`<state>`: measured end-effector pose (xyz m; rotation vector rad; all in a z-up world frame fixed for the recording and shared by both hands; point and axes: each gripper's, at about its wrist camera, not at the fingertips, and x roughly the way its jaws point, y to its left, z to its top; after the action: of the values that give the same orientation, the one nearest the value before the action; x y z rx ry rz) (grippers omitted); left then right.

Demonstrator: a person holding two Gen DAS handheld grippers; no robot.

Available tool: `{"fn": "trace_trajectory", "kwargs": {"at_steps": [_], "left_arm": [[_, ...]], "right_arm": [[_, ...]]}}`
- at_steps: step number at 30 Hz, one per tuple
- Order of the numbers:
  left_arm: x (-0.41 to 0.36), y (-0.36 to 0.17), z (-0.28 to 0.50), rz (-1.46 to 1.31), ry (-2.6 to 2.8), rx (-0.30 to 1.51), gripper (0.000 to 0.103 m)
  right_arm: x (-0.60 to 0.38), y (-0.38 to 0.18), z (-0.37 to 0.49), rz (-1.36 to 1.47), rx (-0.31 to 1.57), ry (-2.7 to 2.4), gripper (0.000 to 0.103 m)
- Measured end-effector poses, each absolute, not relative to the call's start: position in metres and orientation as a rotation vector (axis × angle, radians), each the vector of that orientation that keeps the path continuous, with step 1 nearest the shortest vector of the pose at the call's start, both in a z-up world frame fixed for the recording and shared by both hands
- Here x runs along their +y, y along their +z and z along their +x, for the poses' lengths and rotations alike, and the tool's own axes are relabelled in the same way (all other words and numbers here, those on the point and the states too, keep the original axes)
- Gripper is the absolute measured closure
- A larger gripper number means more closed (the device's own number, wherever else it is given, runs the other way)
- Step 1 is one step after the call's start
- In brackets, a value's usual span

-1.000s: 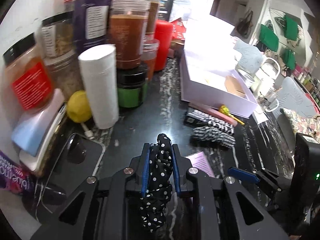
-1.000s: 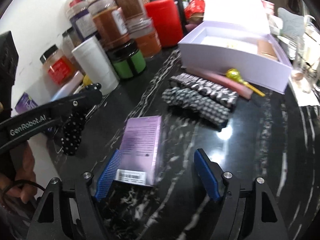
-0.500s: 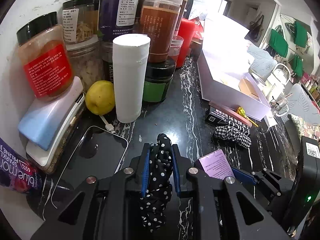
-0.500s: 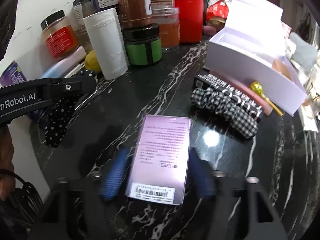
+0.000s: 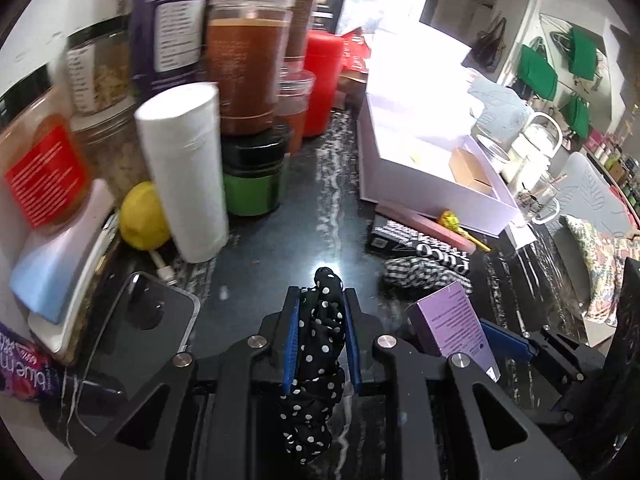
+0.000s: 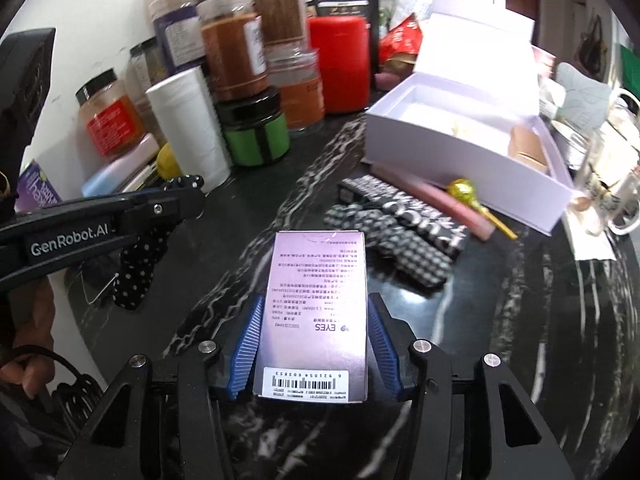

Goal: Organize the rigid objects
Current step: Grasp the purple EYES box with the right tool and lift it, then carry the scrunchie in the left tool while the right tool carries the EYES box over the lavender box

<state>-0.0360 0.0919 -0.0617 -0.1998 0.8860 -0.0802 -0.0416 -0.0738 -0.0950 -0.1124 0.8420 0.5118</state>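
My left gripper [image 5: 320, 300] is shut on a black polka-dot scrunchie [image 5: 316, 356] and holds it above the black marble counter [image 5: 320, 216]; it shows at the left of the right wrist view [image 6: 188, 196]. My right gripper [image 6: 316, 312] is shut on a purple box [image 6: 316, 308], lifted off the counter; the box also shows in the left wrist view [image 5: 452, 324]. An open white box [image 6: 460, 152] stands at the back right. A checkered scrunchie [image 6: 400, 248], a black printed box [image 6: 404, 208], a pink bar [image 6: 436, 200] and a gold lollipop [image 6: 464, 192] lie before it.
Jars, a white cylinder [image 5: 184, 168], a green-banded jar [image 5: 252, 184] and a red canister [image 5: 320, 80] crowd the back left. A lemon [image 5: 142, 216] and a phone [image 5: 136, 344] lie at the left. Mugs and glasses [image 6: 608, 200] stand at the right.
My right gripper has closed on the purple box and lifted it. My left gripper has shifted slightly with the scrunchie still in it.
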Motion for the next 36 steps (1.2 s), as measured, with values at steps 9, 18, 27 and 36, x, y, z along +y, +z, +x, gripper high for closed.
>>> {"fn": "trace_trajectory", "kwargs": {"at_steps": [9, 18, 27, 36], "left_arm": [[0.049, -0.055, -0.016, -0.159, -0.184, 0.897, 0.083], [0.017, -0.045, 0.007, -0.106, -0.248, 0.892, 0.083], [0.000, -0.037, 0.025, -0.079, -0.275, 0.877, 0.083], [-0.012, -0.022, 0.044, -0.051, -0.302, 0.829, 0.083]], "right_arm": [[-0.114, -0.083, -0.033, -0.075, 0.823, 0.442, 0.052], [-0.147, -0.072, -0.024, -0.039, 0.803, 0.382, 0.052], [-0.172, -0.063, -0.007, 0.001, 0.776, 0.346, 0.052], [-0.183, -0.052, 0.014, -0.011, 0.751, 0.337, 0.052]]}}
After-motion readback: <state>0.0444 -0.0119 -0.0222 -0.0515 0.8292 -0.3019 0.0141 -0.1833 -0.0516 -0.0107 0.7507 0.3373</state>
